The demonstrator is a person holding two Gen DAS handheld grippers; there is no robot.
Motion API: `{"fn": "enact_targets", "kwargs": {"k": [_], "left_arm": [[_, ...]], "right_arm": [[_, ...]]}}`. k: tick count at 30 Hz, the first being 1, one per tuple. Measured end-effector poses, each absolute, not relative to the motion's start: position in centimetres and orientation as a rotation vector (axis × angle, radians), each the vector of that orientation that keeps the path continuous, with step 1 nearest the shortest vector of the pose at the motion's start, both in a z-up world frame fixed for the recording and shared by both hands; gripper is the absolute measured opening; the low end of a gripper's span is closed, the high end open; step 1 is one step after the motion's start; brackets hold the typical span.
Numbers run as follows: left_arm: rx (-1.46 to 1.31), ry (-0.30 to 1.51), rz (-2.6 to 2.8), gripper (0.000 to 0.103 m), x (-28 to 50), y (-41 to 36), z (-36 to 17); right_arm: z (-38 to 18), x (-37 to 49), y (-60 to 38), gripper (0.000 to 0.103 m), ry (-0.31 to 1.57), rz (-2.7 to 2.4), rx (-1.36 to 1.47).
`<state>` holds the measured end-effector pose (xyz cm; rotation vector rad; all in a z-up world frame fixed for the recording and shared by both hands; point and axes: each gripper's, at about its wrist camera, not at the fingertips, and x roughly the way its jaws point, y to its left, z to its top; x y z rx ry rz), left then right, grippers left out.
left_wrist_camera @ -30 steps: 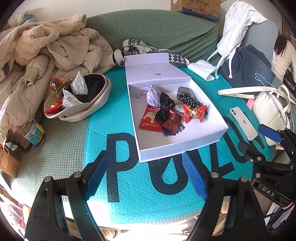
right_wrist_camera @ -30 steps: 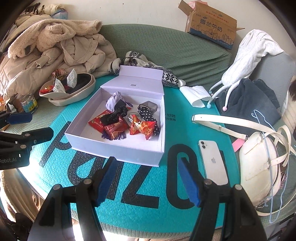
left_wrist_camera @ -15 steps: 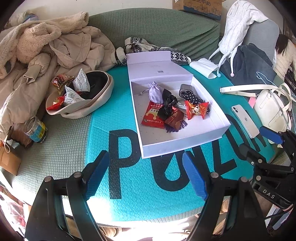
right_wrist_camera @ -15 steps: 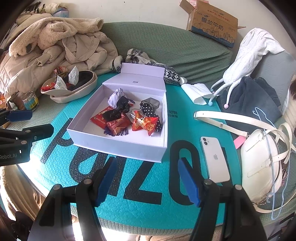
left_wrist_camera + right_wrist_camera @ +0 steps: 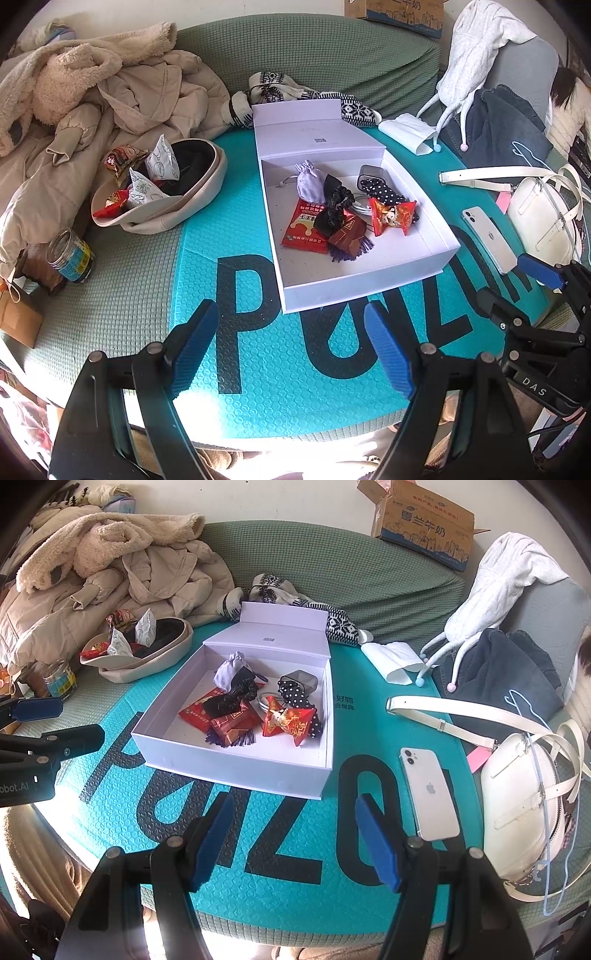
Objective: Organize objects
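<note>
So we had both tools out over the teal mat (image 5: pixel 295 354), and neither had anything in it. Our left tool (image 5: pixel 291 350) was spread wide with its blue pads empty, hovering just short of the near wall of the white box (image 5: pixel 354 291). Our right tool (image 5: pixel 293 840) was wide too, also holding nothing, sitting near that same box's front corner.

The box sat on the mat with its lid flipped back behind it. Inside it we had a small lilac pouch (image 5: pixel 309 181) toward the back, a black scrunchie (image 5: pixel 334 210) just in front of the pouch, a red flat packet (image 5: pixel 304 229) under the scrunchie, a brown wrapped snack (image 5: pixel 349 233) lying on something purple and fringed, a red candy wrapper (image 5: pixel 390 216) to the right of that, and a black polka-dot piece (image 5: pixel 384 192) beside a grey case (image 5: pixel 371 172) in the back right corner.

Left of the box, well apart, was a beige cap (image 5: pixel 173 214) turned upside down with a few snack packets (image 5: pixel 147 177) in it. Further left of that stood a glass jar (image 5: pixel 70 256). Right of the box lay a white phone (image 5: pixel 428 794) face down, and beyond it a white handbag (image 5: pixel 517 801).
</note>
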<state>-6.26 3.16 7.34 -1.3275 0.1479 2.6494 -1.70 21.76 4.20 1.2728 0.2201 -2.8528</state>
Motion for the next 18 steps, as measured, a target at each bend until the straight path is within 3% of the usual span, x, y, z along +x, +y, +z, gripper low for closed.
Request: {"fn": "enact_targets", "kwargs": {"k": [18], "left_arm": [[-1.336, 0.153, 2.624, 0.08, -5.88, 3.4, 7.19]], "right_arm": [[4.15, -1.7, 21.37, 0.069, 0.23, -2.839, 1.281]]}}
